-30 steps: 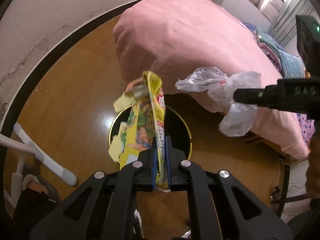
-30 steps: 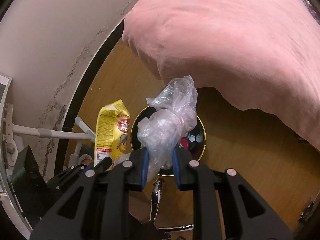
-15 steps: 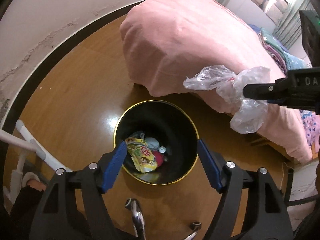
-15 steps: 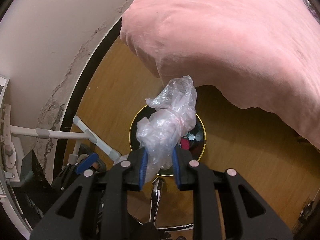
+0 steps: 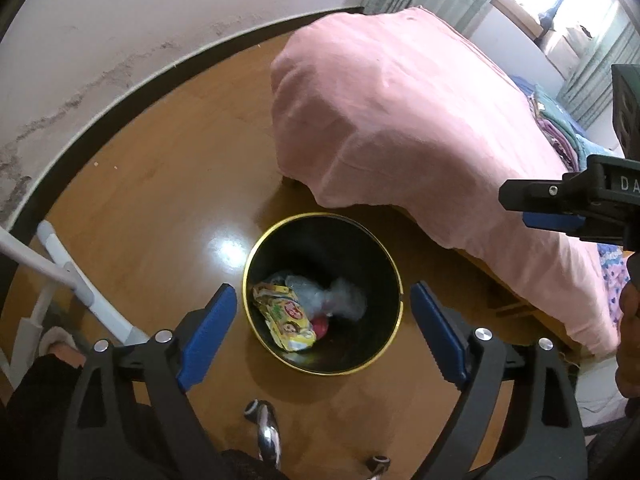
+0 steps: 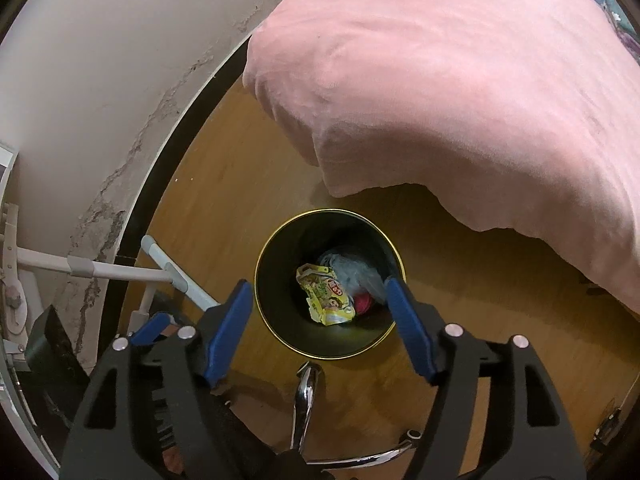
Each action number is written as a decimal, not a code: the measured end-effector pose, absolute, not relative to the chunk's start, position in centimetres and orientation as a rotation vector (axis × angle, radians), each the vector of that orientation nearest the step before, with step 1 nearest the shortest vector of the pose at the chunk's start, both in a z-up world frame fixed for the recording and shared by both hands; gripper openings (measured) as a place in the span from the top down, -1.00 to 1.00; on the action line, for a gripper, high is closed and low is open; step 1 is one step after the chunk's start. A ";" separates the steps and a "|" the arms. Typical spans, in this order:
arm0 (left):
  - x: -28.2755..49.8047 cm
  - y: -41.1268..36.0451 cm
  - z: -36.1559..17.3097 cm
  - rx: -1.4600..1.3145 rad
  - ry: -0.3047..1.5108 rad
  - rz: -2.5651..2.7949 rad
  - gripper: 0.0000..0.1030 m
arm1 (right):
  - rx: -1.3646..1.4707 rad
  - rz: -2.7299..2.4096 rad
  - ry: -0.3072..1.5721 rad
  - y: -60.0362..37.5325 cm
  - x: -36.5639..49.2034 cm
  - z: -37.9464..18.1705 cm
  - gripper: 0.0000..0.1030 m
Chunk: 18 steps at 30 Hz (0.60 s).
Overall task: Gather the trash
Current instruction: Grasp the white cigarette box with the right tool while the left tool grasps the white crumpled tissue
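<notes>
- Trash lies at the bottom of the one black bin (image 5: 390,264) with a gold rim, which stands on the wooden floor (image 5: 160,184) just beside the bed's pink blanket (image 5: 400,120).
- Inside the bin: one yellow snack wrapper (image 5: 286,320), one crumpled clear plastic bag (image 5: 336,300) touching it, and something red (image 5: 320,326) partly hidden beneath them; other small items there are too dim to tell.
- Two grippers show. The left gripper (image 5: 322,334) points steeply down over the bin, its jaws opening wide with nothing between them.
- The right gripper (image 6: 320,318) also points steeply down above the bin's mouth, jaws opening and empty; in the left wrist view it reaches in from the right edge.
- One chrome chair base (image 6: 304,404) sits below the bin.
</notes>
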<state>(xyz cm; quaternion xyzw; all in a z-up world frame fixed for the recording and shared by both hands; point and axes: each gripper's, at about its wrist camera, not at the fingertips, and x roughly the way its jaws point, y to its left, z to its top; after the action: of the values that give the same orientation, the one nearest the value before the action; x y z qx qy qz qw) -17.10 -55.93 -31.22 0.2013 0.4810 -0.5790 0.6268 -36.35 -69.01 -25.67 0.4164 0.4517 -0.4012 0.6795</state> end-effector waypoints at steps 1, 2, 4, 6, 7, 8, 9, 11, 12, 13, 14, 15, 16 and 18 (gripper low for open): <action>-17.1 -55.8 -31.0 0.458 1.093 -1.327 -0.70 | 0.927 -0.903 1.015 -69.0 -36.3 -25.6 -0.35; -17.2 -55.6 -30.6 0.453 1.079 -1.324 -0.71 | 0.918 -0.907 1.014 -69.0 -36.3 -25.5 -0.37; -17.4 -55.0 -29.4 0.447 1.055 -1.321 -0.71 | 0.888 -0.919 1.003 -68.8 -36.2 -24.9 -0.42; -17.8 -53.7 -26.9 0.436 1.022 -1.344 -0.76 | 0.844 -0.933 0.976 -68.4 -36.3 -23.8 -0.49; -17.9 -53.0 -25.6 0.430 0.998 -1.355 -0.78 | 0.823 -0.941 0.963 -68.3 -36.3 -23.3 -0.54; -18.0 -52.1 -23.8 0.425 0.964 -1.359 -0.78 | 0.791 -0.953 0.943 -67.9 -36.2 -22.5 -0.56; -17.9 -51.2 -21.9 0.417 0.933 -1.367 -0.78 | 0.747 -0.972 0.923 -67.4 -36.0 -21.4 -0.56; -17.5 -49.2 -17.8 0.401 0.877 -1.372 -0.78 | 0.667 -0.987 0.884 -66.1 -35.3 -19.4 -0.57; -17.1 -47.9 -15.6 0.388 0.845 -1.366 -0.80 | 0.637 -0.987 0.868 -65.5 -34.9 -18.5 -0.58; -16.6 -46.7 -13.7 0.381 0.819 -1.356 -0.81 | 0.606 -0.977 0.847 -64.4 -34.3 -17.3 -0.61; -15.8 -45.0 -11.5 0.382 0.787 -1.332 -0.82 | 0.587 -0.953 0.823 -63.3 -33.5 -16.2 -0.63; -14.8 -43.4 -9.6 0.387 0.771 -1.306 -0.83 | 0.573 -0.924 0.802 -62.2 -32.8 -15.1 -0.64; -13.8 -41.9 -8.2 0.387 0.762 -1.280 -0.83 | 0.549 -0.881 0.779 -60.8 -31.7 -13.8 -0.65; -10.5 -37.4 -5.0 0.380 0.724 -1.202 -0.83 | 0.485 -0.784 0.745 -57.4 -28.6 -11.2 -0.67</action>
<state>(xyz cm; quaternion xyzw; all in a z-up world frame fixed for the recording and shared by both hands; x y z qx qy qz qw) -10.54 -37.44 -5.05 0.1736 0.3308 -0.5495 0.7473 -28.62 -57.40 -11.25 0.2285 0.3509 -0.3694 0.8295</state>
